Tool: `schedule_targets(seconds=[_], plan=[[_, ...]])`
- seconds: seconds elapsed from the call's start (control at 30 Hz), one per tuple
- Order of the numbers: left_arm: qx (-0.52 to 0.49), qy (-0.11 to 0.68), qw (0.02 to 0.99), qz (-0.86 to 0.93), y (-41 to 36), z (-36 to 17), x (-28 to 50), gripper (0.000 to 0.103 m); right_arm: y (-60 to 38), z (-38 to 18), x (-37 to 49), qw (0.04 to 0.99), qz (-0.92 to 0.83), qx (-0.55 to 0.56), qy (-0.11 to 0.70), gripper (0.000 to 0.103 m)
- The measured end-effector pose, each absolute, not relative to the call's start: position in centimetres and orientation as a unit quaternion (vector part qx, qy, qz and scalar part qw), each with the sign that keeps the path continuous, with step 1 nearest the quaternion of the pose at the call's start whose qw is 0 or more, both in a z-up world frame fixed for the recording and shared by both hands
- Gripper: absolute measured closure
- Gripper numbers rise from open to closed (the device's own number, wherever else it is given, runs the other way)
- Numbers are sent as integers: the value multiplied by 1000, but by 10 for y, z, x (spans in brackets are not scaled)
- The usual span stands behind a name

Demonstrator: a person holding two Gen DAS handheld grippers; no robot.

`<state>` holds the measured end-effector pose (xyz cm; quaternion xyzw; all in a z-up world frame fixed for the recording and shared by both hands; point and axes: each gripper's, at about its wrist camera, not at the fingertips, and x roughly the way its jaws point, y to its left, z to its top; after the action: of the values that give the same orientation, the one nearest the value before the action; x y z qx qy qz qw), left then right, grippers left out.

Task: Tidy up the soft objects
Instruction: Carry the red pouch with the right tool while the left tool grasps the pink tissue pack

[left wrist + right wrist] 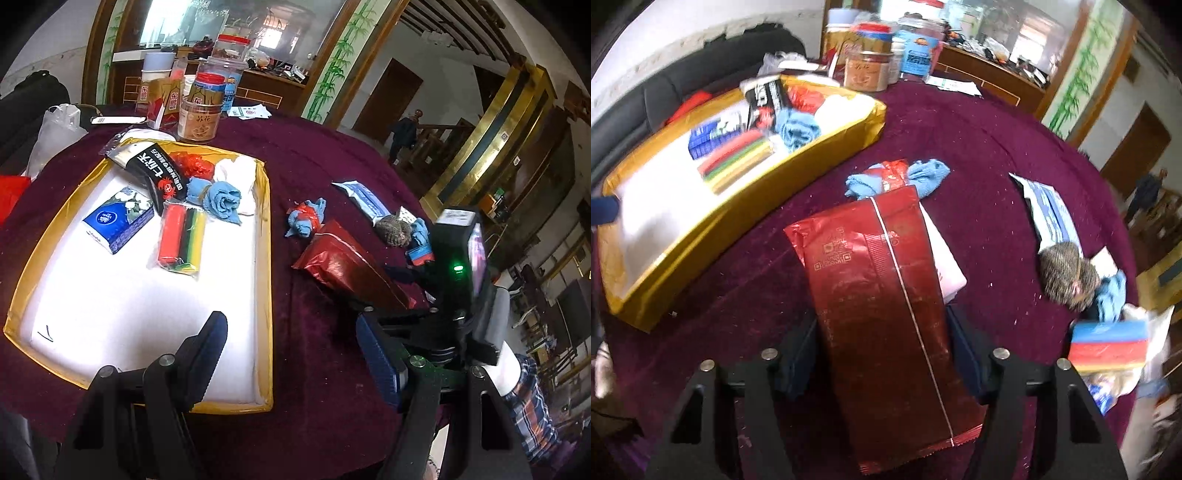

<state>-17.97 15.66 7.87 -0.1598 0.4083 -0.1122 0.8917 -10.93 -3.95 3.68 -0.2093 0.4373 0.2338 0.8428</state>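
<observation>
**Right wrist view: red pouch between the jaws**

The right gripper point(882, 347) straddles the red foil pouch point(882, 295) at lower centre, both fingers against its edges, gripping it above the maroon tablecloth point(997, 147). The gold-rimmed tray point(738, 218) sits upper left. In the left wrist view, the left gripper point(291, 350) stands part open, holding nothing.

Glossy, creased red foil pouch point(882, 295) on a matt, napped maroon velvet tablecloth point(990, 155). Tray point(266, 236) with shiny gold foil walls and a smooth white lining. Blue terry cloth point(223, 199), soft and rough. Metallic wire scourer point(1067, 275).
</observation>
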Motion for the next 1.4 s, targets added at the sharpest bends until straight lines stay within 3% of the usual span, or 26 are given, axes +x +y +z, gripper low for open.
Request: schedule_targets(seconds=[0.47, 0.9, 1.13, 1.4], plan=[[-68, 423, 895, -127, 100, 83, -124, 28, -162, 31, -110, 860, 175, -5, 479, 45], [-80, 503, 858, -60, 40, 30, -42, 28, -186, 21, -105, 856, 210, 52, 469, 41], [-32, 494, 869, -14, 16, 21, -17, 9, -191, 20, -104, 851, 223, 71, 469, 39], [2, 488, 873, -27, 6, 6, -13, 14, -189, 20, -107, 853, 221, 66, 468, 39]])
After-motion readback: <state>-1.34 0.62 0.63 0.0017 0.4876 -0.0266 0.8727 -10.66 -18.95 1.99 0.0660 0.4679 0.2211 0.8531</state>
